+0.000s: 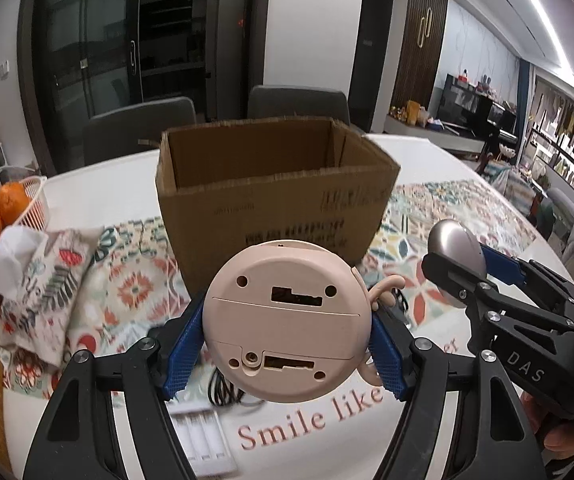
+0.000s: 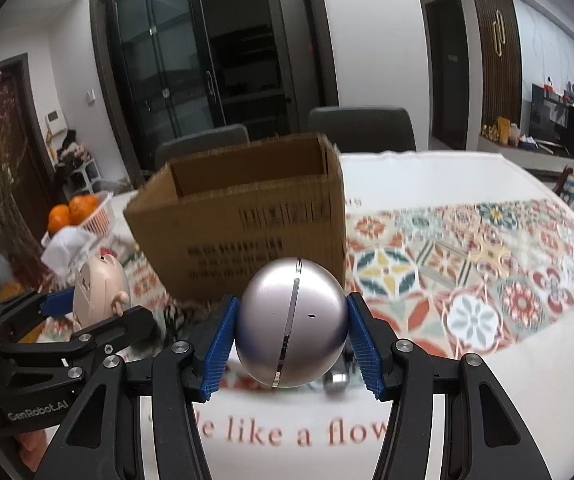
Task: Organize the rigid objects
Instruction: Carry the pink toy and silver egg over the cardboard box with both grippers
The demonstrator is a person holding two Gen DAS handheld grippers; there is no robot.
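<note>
pink round clock (image 1: 287, 322) clamped back-out in left gripper (image 1: 285, 344), silver ball (image 2: 291, 322) clamped in right gripper (image 2: 293, 346)

Pink clock (image 1: 285, 324): matt smooth plastic. Silver ball (image 2: 291, 322): satin metallic, glossy seam. Box (image 1: 275, 196): rough corrugated cardboard. Gripper pads (image 1: 185, 344): ribbed blue plastic. Tablecloth (image 2: 467, 280): printed cloth.

Pink round device (image 1: 285, 326), silver ball (image 2: 291, 322), brown box (image 1: 275, 196), floral tablecloth (image 2: 467, 276).
</note>
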